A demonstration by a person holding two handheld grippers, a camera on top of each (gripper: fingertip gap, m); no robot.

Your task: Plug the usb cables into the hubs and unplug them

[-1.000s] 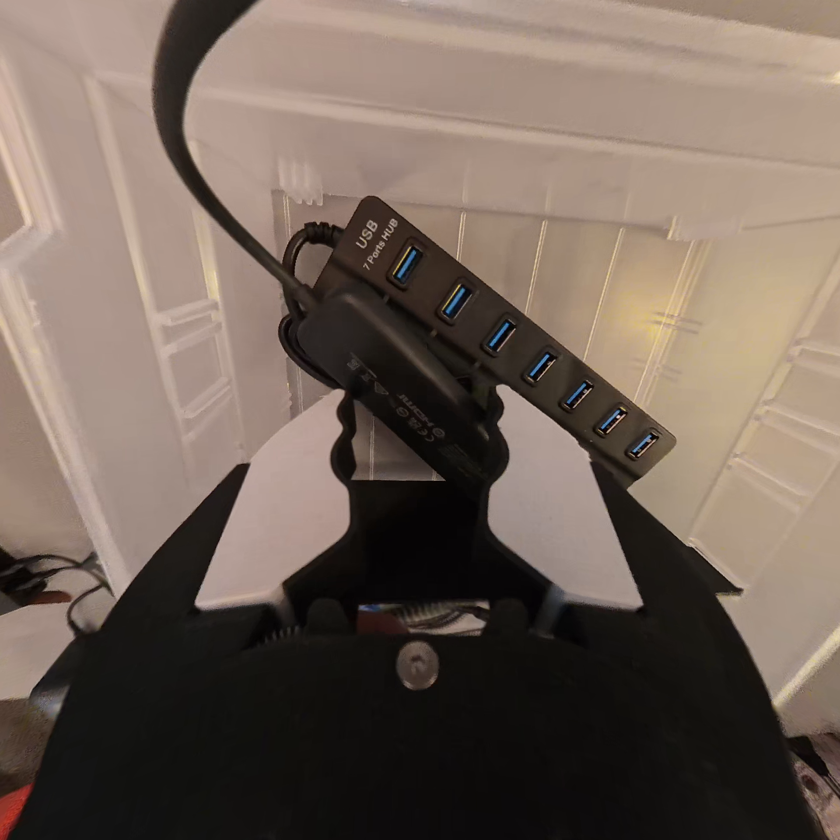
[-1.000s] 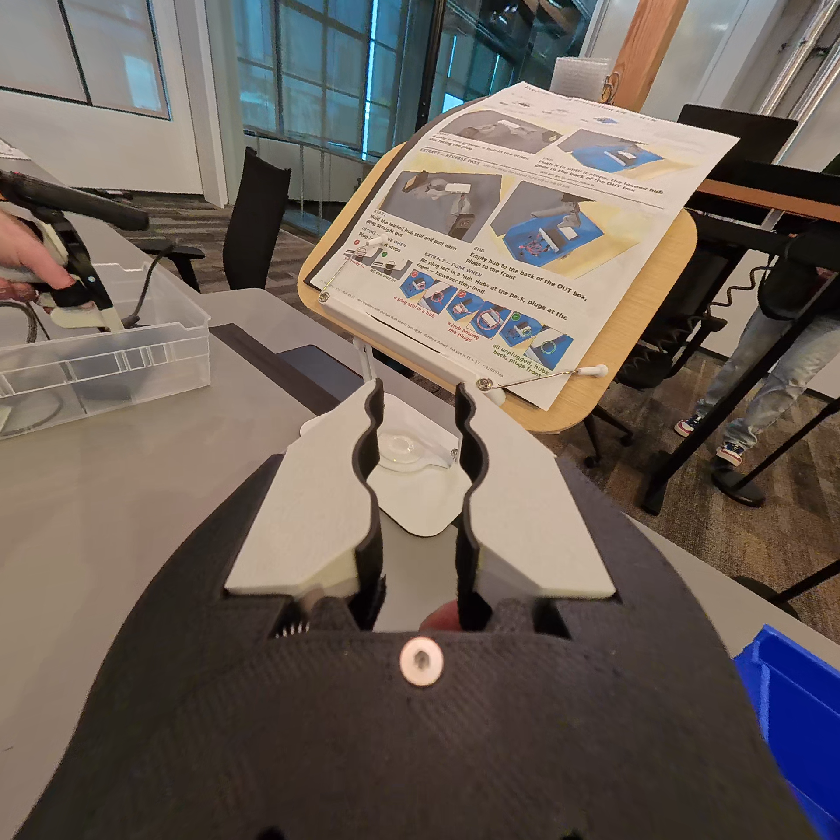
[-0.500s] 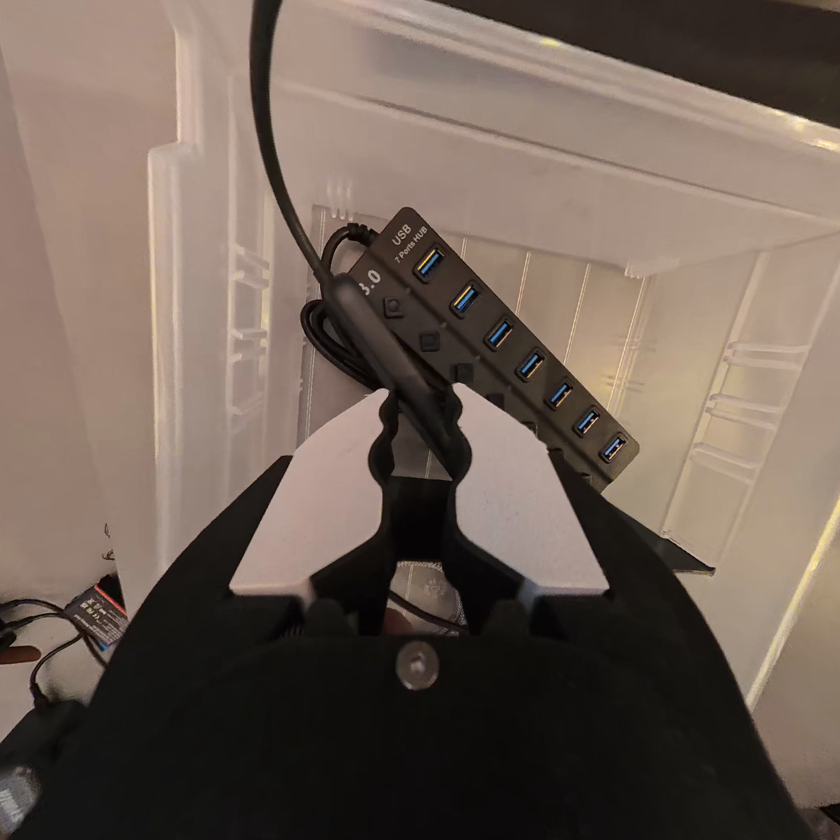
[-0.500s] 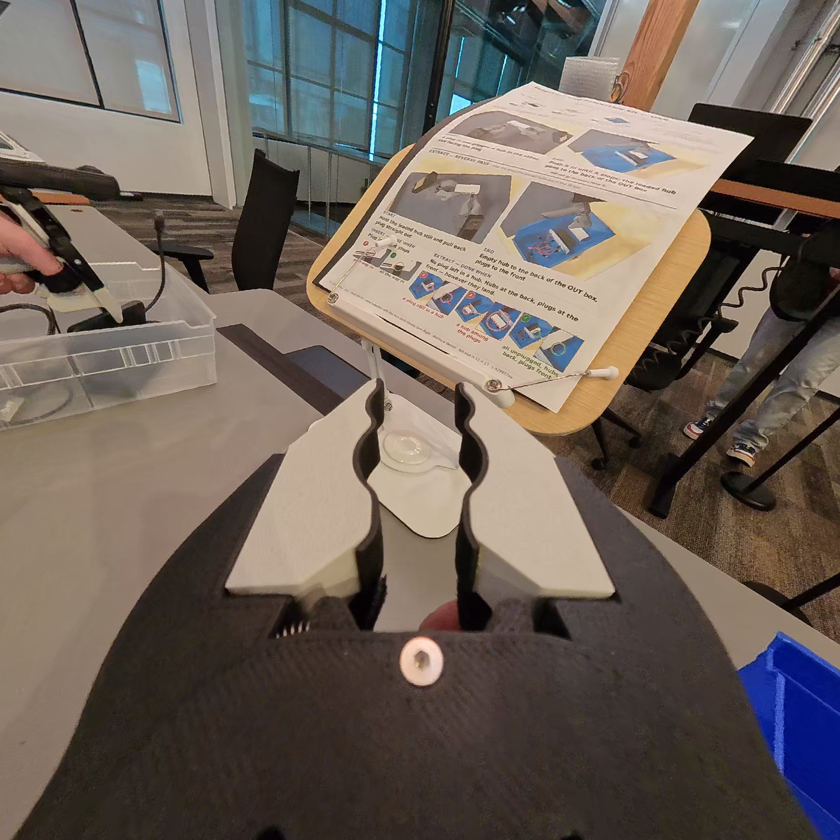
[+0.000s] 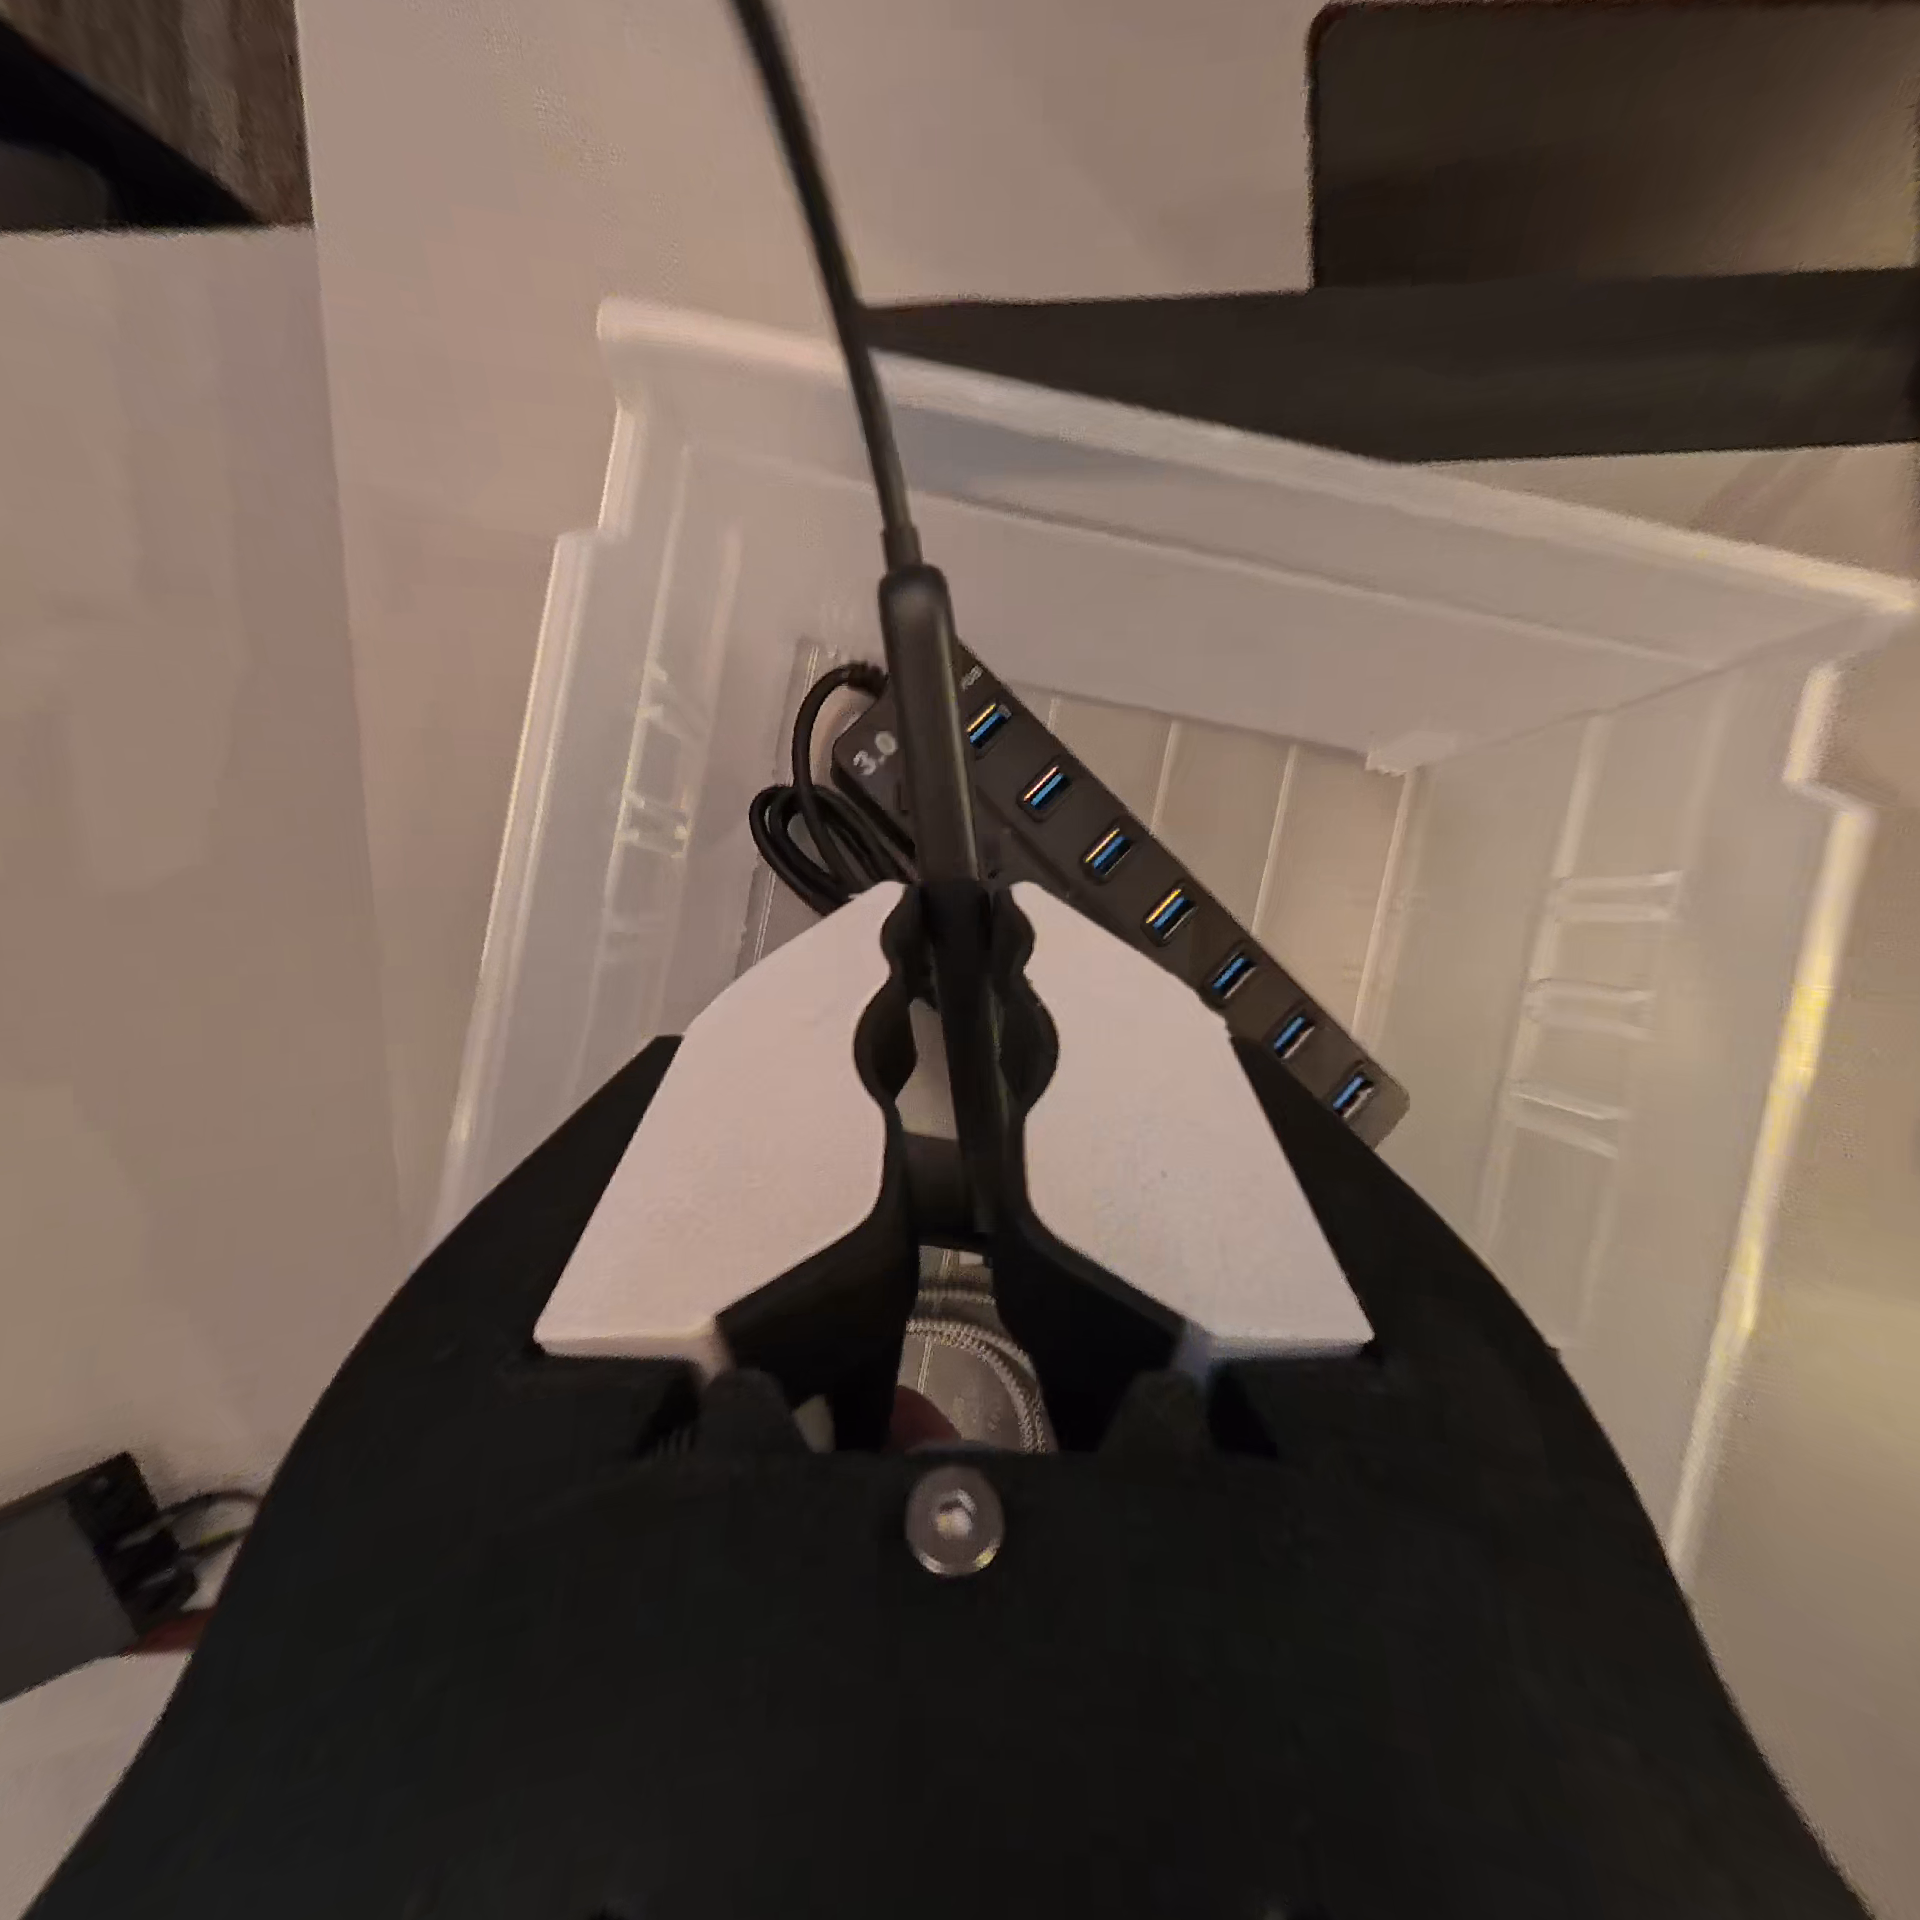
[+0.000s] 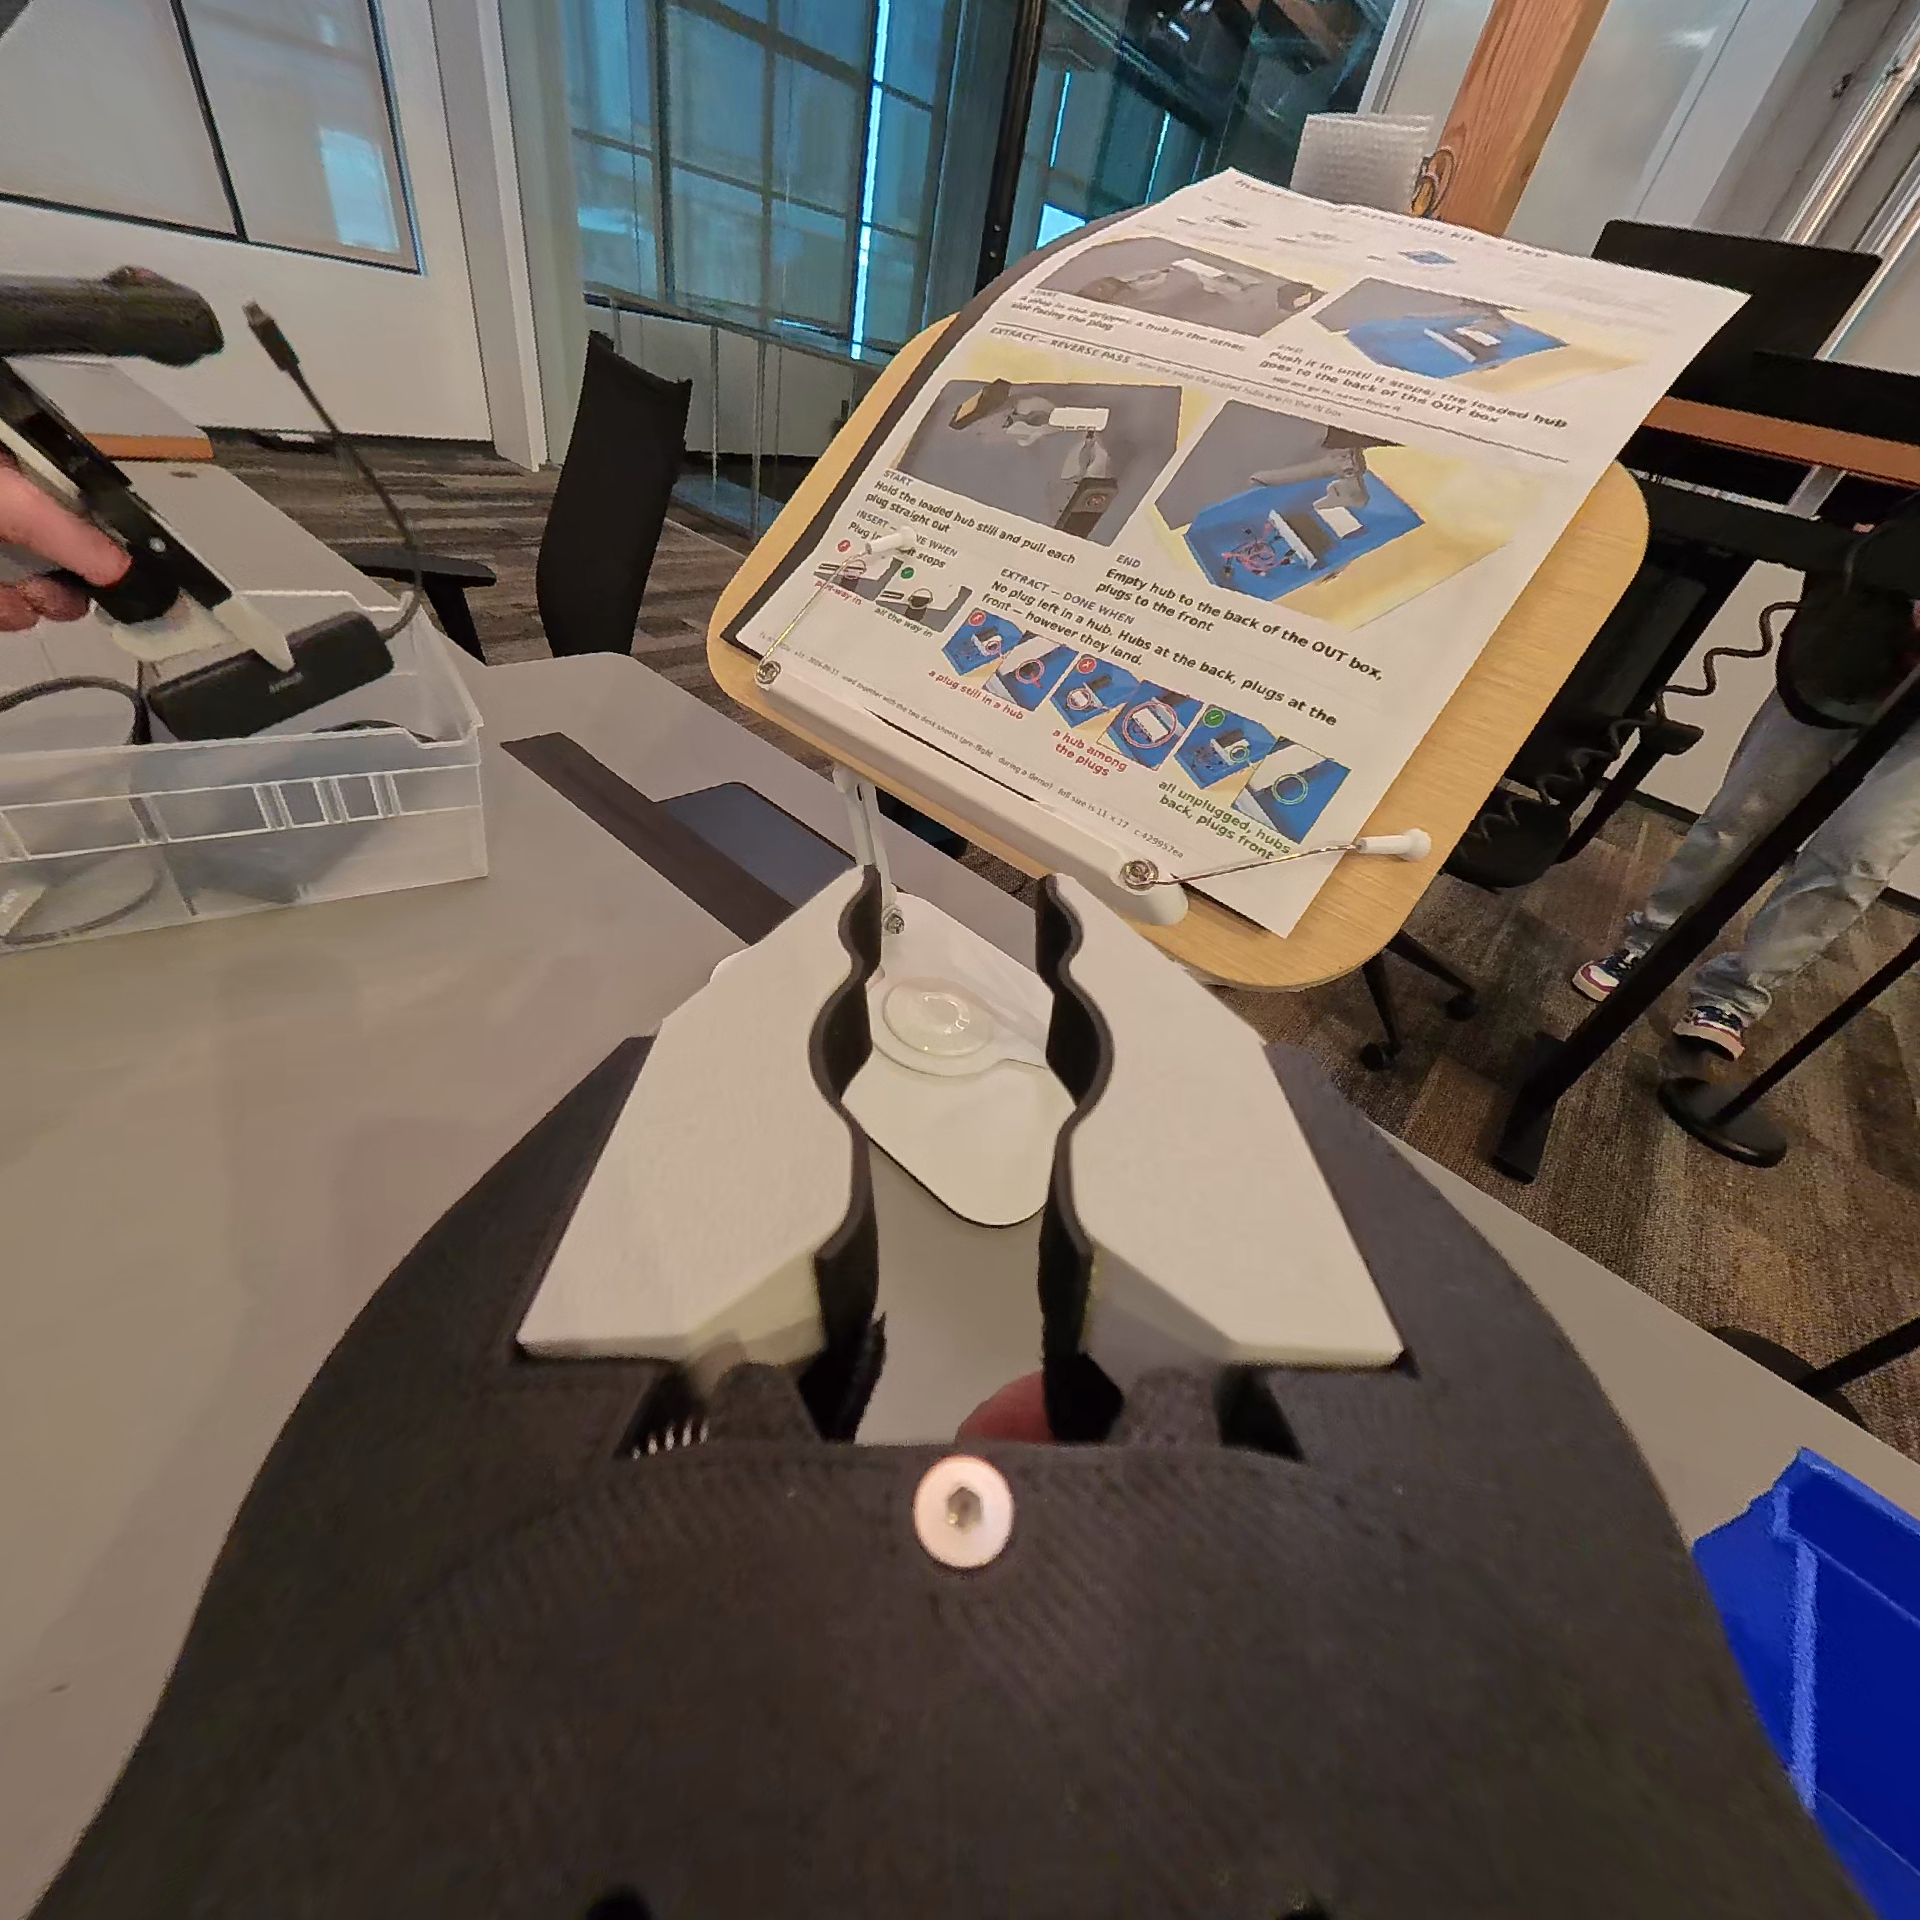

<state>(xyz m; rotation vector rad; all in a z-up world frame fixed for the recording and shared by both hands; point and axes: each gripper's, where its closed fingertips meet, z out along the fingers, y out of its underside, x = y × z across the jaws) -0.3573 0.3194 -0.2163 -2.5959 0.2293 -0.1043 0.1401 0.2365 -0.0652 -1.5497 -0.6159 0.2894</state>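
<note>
The left claw [image 5: 954, 940] pinches a slim black hub [image 5: 940, 790] edge-on above the clear bin [image 5: 1226, 582] near the surface's [image 6: 312, 1091] left edge, where a white-lettered seven-port hub [image 5: 1184, 914] lies, while the right claw [image 6: 954, 914], spread, faces a printed instruction sheet [image 6: 1226, 499].

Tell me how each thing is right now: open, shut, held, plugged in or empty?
left gripper: shut on the slim black hub.
slim black hub: held, lifted above the clear bin, cable hanging free.
seven-port hub: lying in the bin, all ports empty.
clear bin: open-topped, on the table.
right gripper: open, holding nothing.
instruction sheet: propped on a tilted stand.
</note>
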